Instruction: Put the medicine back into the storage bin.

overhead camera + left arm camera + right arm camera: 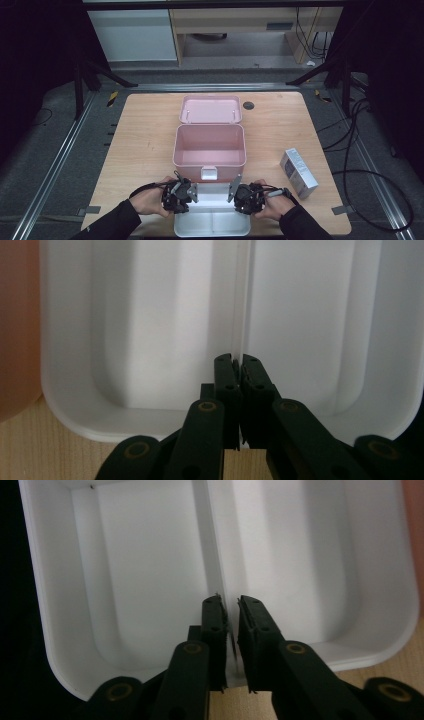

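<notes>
White divided tray (212, 220) sits at table's (145, 150) near edge, 6 o'clock of the pink storage box (209, 146), almost against the box's front latch. Two compartments, split by a centre rib; both look empty.

L gripper (184, 191) is at tray's left end, R gripper (243, 194) at its right end, each in a hand. In left gripper view the L gripper (239, 359) has jaws pinched on the tray's rim wall, in line w/ the rib, practically together. In right gripper view the R gripper (230, 600) straddles the same kind of wall, but a thin gap shows beside one pad, so that grip looks slackened, prob. letting go.

Step in hand, as I read it: tray set down on table, release starting. Next: spread both pairs of jaws fully, lift straight up w/o dragging the tray toward 6 o'clock off the edge.

Box lid (210, 109) lies open at 12 o'clock. Small white carton (298, 172) at 3 o'clock, well apart.
</notes>
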Demonstrator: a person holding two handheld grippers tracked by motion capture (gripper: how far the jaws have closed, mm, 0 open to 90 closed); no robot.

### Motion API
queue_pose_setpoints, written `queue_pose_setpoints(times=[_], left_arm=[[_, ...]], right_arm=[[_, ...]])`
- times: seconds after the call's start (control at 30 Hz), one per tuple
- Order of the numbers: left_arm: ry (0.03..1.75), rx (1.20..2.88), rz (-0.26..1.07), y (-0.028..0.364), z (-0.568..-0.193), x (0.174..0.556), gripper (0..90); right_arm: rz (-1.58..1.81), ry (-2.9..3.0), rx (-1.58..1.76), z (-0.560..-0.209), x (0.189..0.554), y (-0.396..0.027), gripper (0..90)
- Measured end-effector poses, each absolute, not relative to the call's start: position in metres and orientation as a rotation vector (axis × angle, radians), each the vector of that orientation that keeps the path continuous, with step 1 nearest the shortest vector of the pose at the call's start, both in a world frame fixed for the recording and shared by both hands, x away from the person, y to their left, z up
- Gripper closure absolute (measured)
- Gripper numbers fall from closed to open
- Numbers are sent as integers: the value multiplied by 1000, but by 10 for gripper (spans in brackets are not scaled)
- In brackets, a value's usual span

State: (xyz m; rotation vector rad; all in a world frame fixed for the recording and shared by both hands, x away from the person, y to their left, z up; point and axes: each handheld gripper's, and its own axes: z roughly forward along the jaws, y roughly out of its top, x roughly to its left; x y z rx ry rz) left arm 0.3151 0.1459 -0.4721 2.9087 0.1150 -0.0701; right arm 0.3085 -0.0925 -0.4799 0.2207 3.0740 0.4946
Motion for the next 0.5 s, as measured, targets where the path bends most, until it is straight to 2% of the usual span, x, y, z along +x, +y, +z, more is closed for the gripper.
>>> queue_pose_setpoints(times=[0.13, 0.3, 0.47, 0.5], left_arm=[[183, 2850, -46, 157, -457, 315, 814], [299, 2773, -7, 177, -444, 312, 687], [440, 2713, 49, 208, -437, 317, 617], [519, 2666, 79, 221, -435, 321, 551]], right_arm=[[581, 3033, 252, -471, 308, -99, 669], [727, 2938, 403, -453, 306, -116, 507], [794, 2864, 495, -441, 308, -130, 432], [820, 2823, 556, -436, 309, -137, 405]])
